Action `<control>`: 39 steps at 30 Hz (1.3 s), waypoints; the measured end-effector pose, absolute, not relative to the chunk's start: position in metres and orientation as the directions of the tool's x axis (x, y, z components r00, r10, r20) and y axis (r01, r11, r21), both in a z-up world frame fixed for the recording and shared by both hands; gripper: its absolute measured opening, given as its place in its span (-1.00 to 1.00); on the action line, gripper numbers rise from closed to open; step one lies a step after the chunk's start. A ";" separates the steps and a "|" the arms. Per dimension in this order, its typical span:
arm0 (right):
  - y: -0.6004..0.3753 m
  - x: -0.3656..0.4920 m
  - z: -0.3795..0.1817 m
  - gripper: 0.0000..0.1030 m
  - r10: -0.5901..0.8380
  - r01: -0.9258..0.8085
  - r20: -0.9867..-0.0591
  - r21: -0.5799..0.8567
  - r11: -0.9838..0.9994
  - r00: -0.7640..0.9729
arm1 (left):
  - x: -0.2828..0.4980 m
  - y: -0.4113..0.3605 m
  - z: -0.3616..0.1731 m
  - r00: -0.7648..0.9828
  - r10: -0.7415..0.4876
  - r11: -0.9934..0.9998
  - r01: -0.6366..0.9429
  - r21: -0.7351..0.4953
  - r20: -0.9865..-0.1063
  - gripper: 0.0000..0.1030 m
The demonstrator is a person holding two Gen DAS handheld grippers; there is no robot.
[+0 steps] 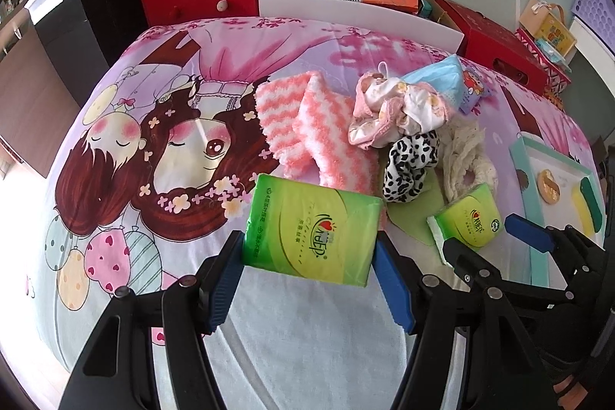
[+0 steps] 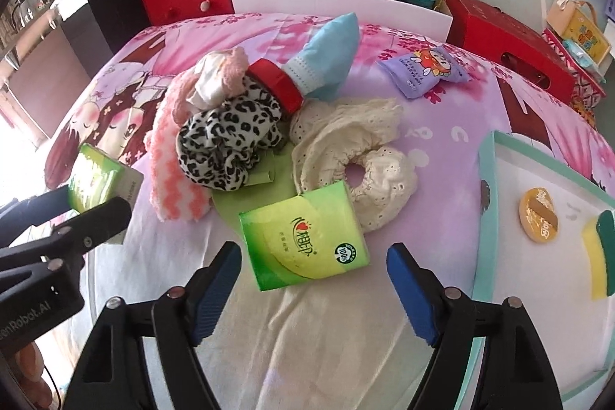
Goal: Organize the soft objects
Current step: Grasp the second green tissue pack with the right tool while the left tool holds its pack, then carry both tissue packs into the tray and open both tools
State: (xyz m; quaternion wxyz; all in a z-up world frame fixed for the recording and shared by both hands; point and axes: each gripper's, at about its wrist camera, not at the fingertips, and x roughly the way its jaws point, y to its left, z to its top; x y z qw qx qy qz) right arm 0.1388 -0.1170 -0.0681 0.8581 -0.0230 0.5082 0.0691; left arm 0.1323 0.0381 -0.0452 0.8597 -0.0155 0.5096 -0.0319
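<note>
The left gripper (image 1: 309,258) holds a green tissue pack (image 1: 311,229), while the right gripper (image 2: 313,289) stands wide, with another pack (image 2: 303,241) lying free between its jaws.

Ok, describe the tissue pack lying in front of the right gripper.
The tissue pack is a soft rectangular packet in glossy green and yellow plastic wrap with a red heart logo. It lies flat on the bed sheet, its far edge against the cream lace scrunchie, ahead of the open right gripper, untouched by its fingers.

Tissue pack (image 1: 311,237) glossy plastic wrap; striped sock (image 1: 307,125) fuzzy (fleece-like); bedsheet (image 1: 307,352) smooth matt cloth.
</note>
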 end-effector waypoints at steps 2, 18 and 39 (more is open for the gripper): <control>-0.115 0.140 -0.069 0.58 0.088 -0.144 -0.878 0.023 0.989 0.470 | 0.132 0.039 -0.046 0.477 -0.070 0.998 0.036 -0.060 -0.876 0.31; -0.113 0.149 -0.087 0.56 0.057 -0.132 -0.903 0.000 0.991 0.426 | 0.134 0.036 -0.052 0.453 -0.071 0.997 0.042 -0.059 -0.889 0.31; -0.111 0.143 -0.078 0.32 0.064 -0.145 -0.891 -0.002 0.989 0.448 | 0.137 0.033 -0.057 0.440 -0.050 0.998 0.053 -0.030 -0.897 0.31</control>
